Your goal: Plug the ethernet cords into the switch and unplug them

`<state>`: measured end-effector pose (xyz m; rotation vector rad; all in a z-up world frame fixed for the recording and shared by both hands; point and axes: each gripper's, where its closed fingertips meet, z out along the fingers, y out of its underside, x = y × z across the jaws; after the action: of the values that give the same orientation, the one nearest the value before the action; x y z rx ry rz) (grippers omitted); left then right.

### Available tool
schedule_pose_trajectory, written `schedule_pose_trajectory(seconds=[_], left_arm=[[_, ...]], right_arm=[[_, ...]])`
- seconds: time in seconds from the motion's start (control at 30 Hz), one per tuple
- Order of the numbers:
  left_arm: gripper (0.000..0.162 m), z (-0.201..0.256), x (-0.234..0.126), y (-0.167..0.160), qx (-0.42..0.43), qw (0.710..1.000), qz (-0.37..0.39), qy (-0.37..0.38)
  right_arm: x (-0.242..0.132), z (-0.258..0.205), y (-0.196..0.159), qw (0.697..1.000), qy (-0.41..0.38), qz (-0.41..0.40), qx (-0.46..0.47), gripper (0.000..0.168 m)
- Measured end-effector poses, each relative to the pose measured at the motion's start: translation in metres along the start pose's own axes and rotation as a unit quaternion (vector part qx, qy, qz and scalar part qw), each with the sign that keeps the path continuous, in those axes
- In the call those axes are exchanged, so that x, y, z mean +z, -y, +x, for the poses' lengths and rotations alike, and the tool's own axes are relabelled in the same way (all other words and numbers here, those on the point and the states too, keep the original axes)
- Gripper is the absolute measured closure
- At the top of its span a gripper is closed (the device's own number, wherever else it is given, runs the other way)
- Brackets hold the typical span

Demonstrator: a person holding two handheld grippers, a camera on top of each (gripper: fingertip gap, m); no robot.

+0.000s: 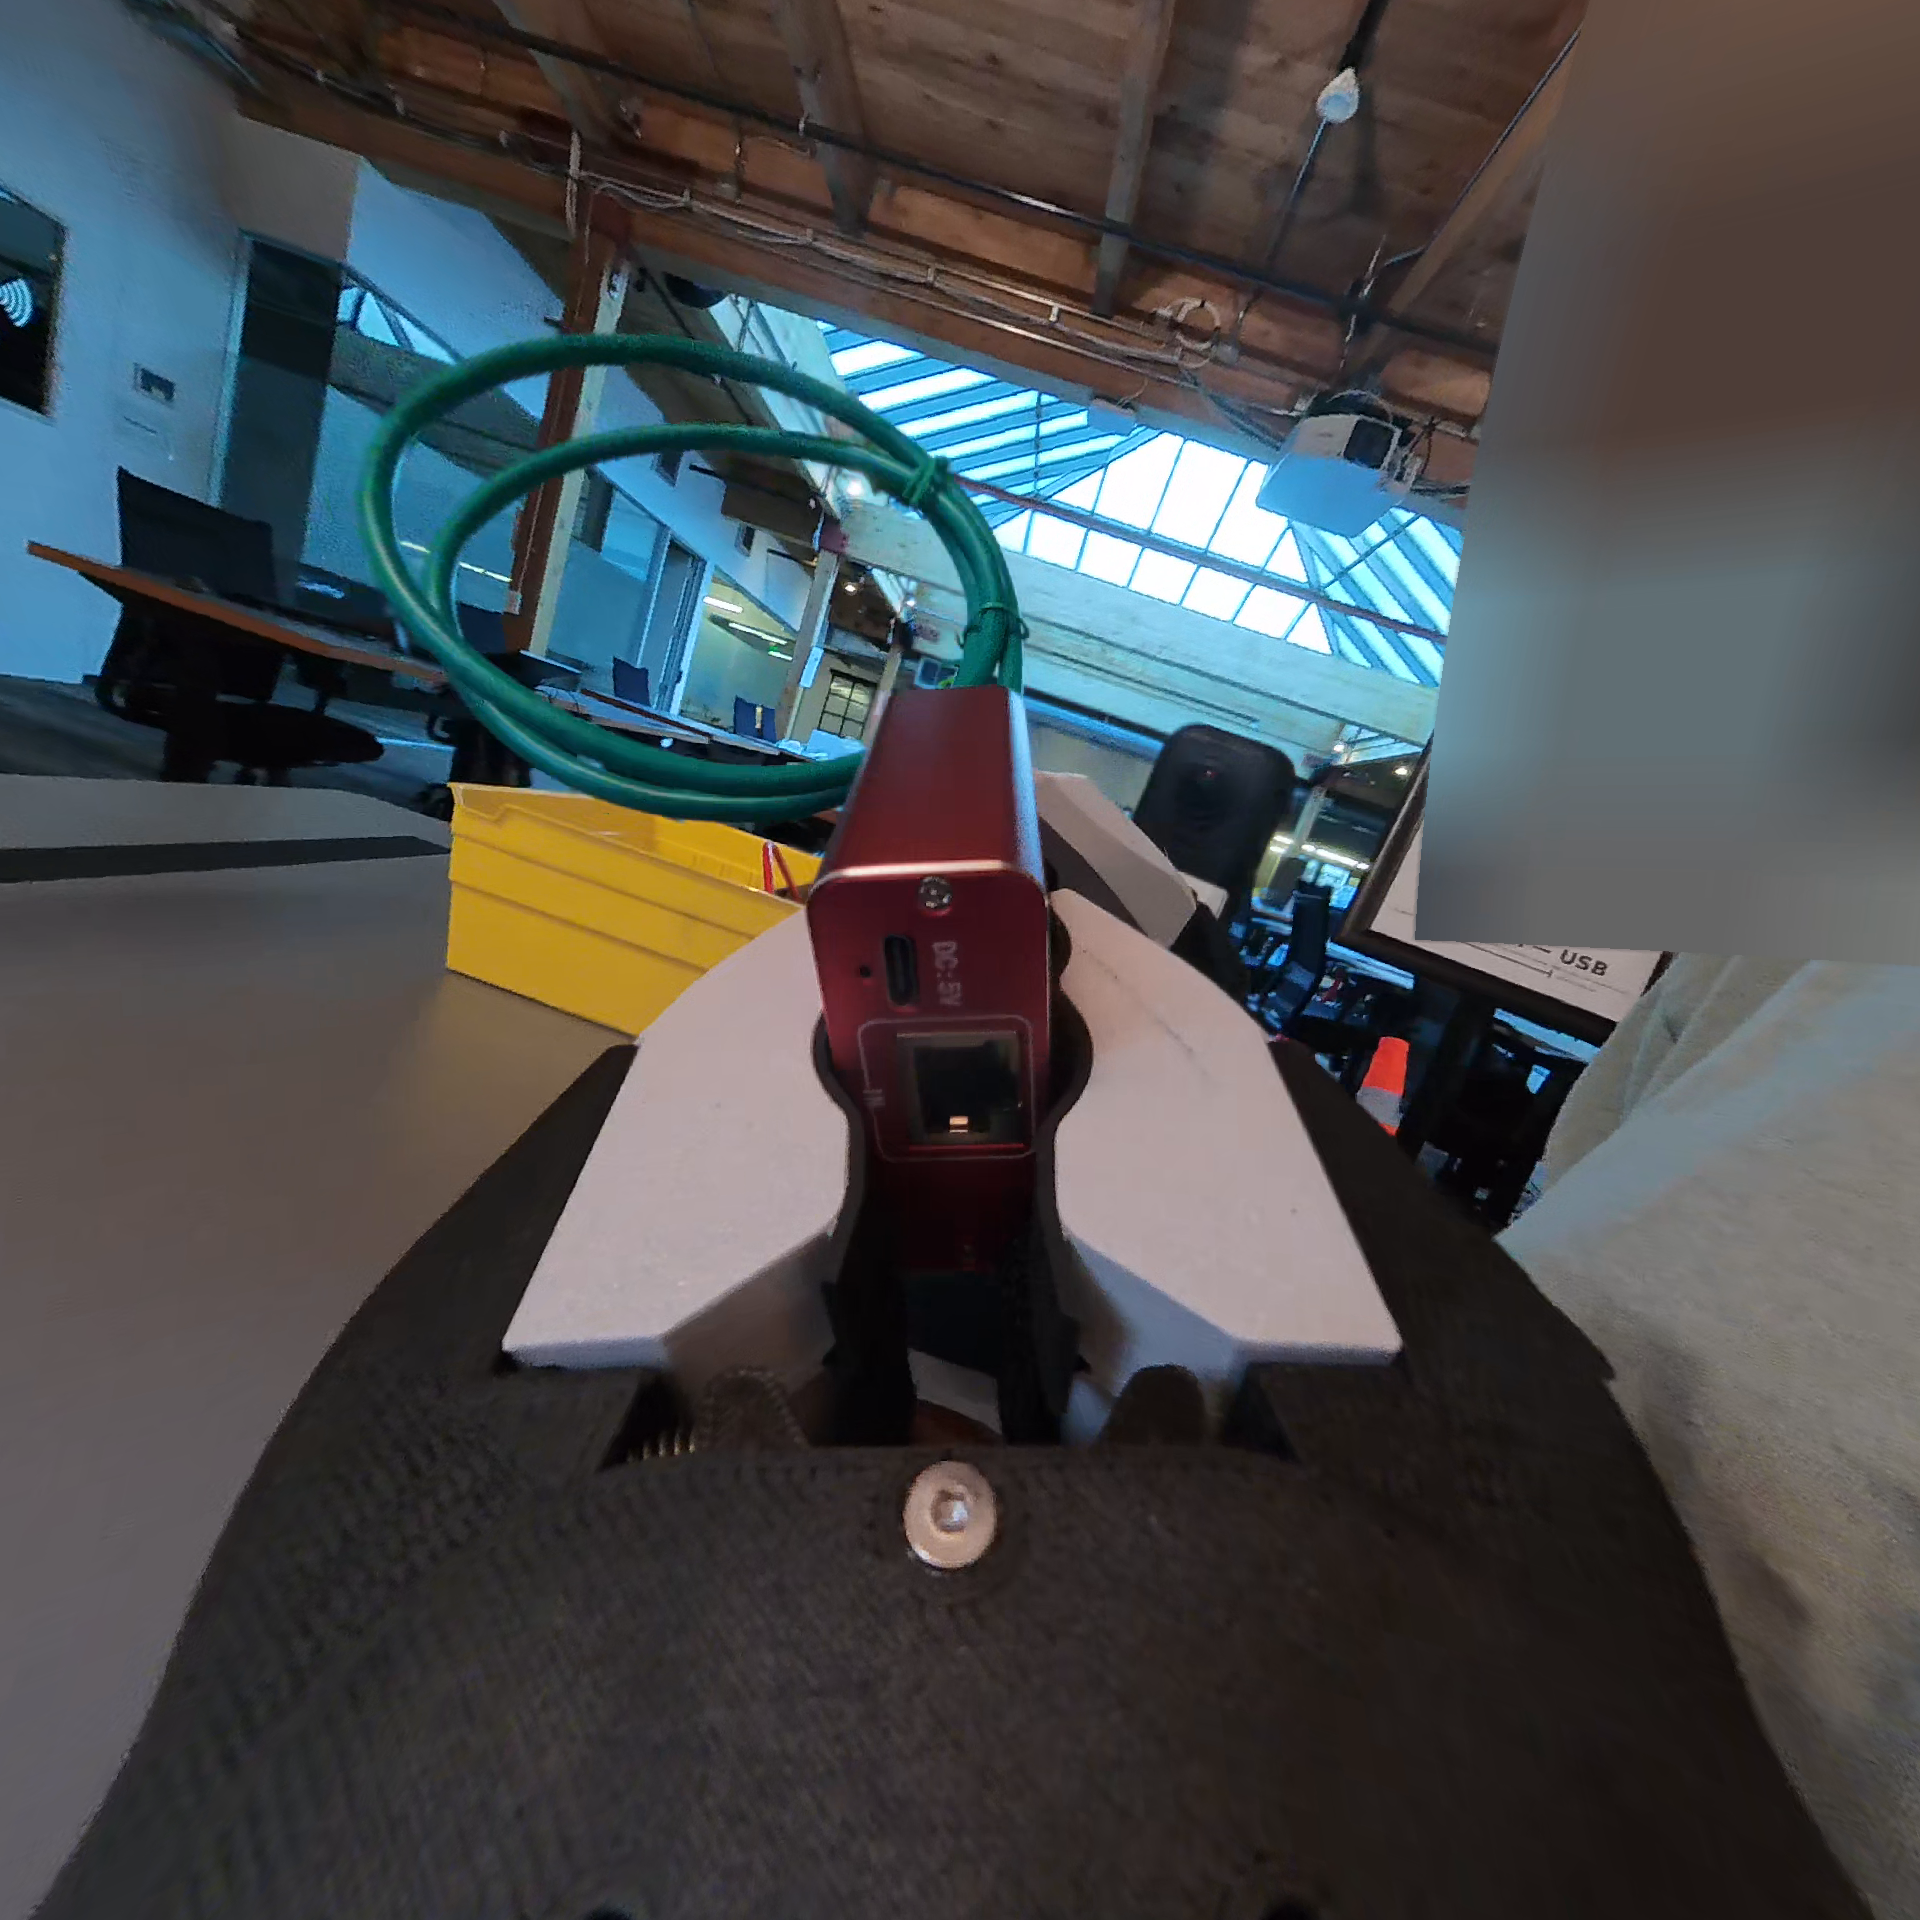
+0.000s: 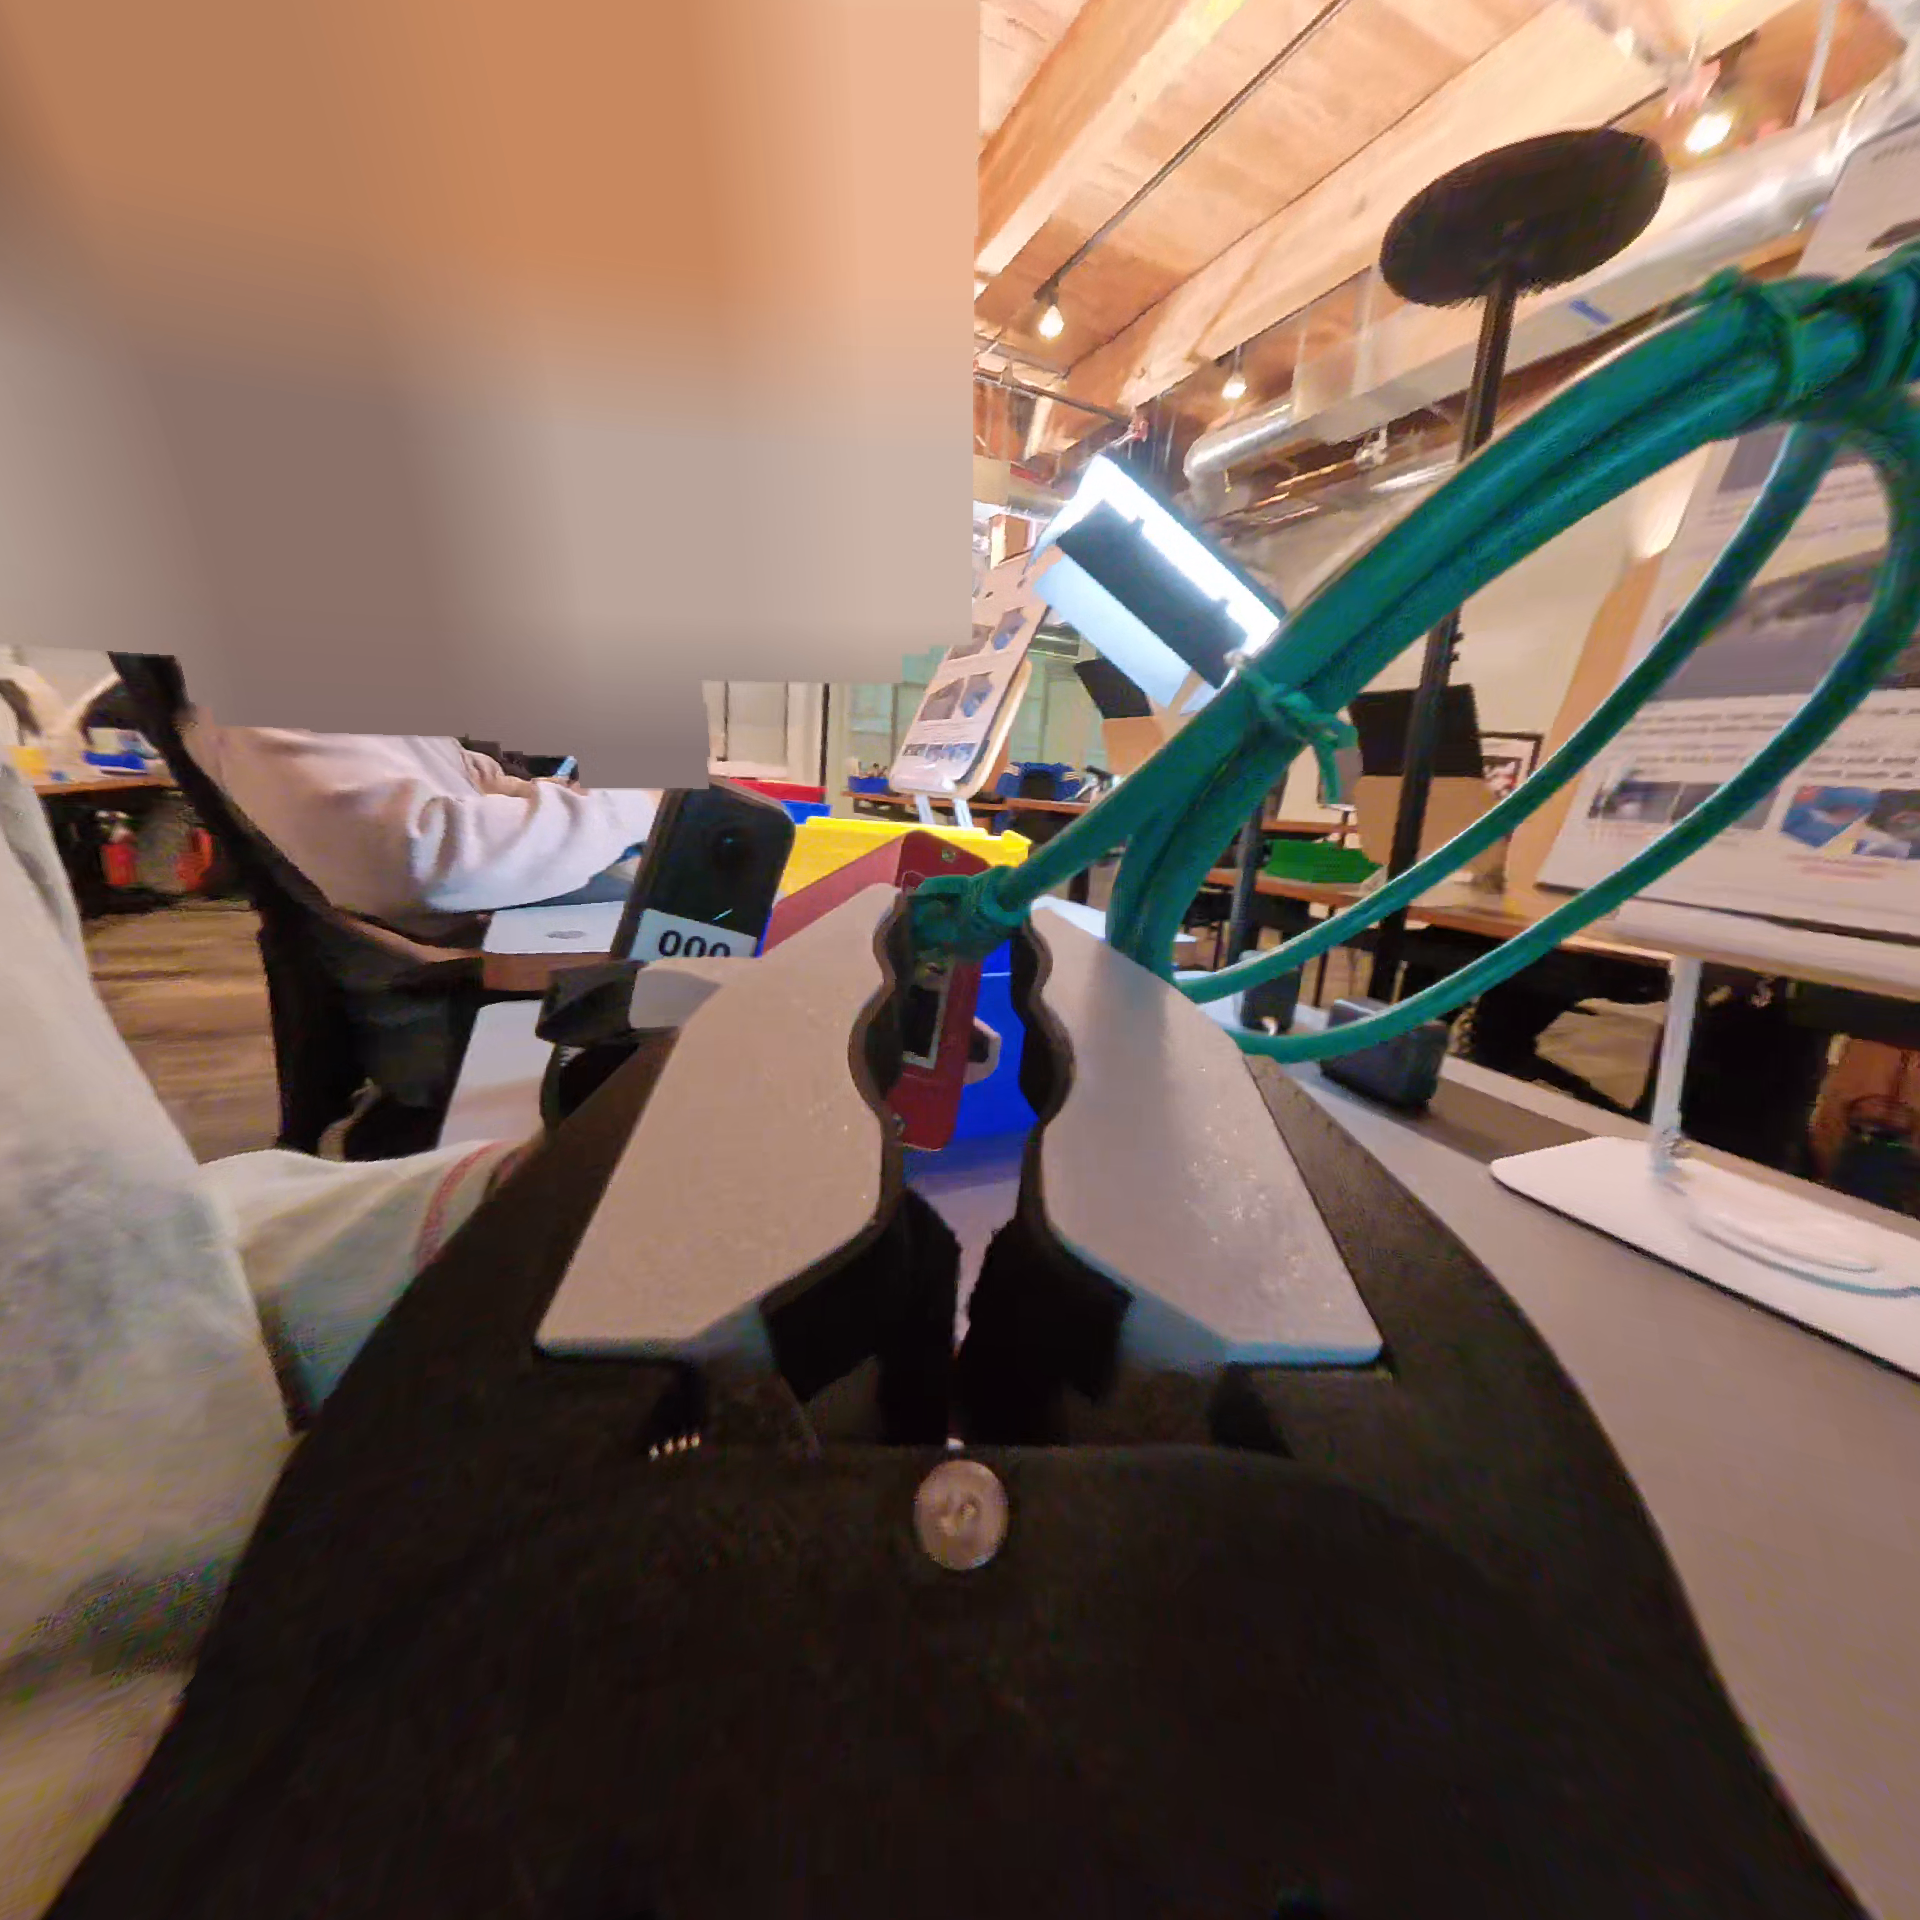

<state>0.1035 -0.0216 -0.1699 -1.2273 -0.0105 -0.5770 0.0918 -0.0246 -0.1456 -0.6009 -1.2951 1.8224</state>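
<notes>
Left gripper (image 1: 940, 1039): closed on the switch, grey fingers (image 1: 727, 1122) pressing both long sides.
Switch (image 1: 935, 821): red metal box held on edge; the near end face shows an empty network port.
Right gripper (image 2: 951, 940): fingers (image 2: 769, 1091) drawn in around the plug end of the green cord at the switch's far end face; whether the plug is seated cannot be told.
Green cord (image 1: 582, 457): coiled, bound with ties, looping up from the switch.
Yellow bin (image 1: 592, 894): on the grey table (image 1: 208, 1039), behind the left gripper.
</notes>
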Motion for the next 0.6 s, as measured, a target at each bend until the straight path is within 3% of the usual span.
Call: schedule_pose_trajectory(seconds=[0.3, 0.6], left_arm=[[0.133, 0.018, -0.001, 0.017, -0.111, 0.987, 0.050, -0.108], [0.134, 0.016, -0.001, 0.017, -0.109, 0.988, 0.054, -0.096]], right_arm=[[0.007, -0.014, 0.020, 0.999, 0.003, 0.025, -0.042, 0.153], [0.005, -0.012, 0.019, 0.998, 0.000, 0.018, -0.067, 0.153]])
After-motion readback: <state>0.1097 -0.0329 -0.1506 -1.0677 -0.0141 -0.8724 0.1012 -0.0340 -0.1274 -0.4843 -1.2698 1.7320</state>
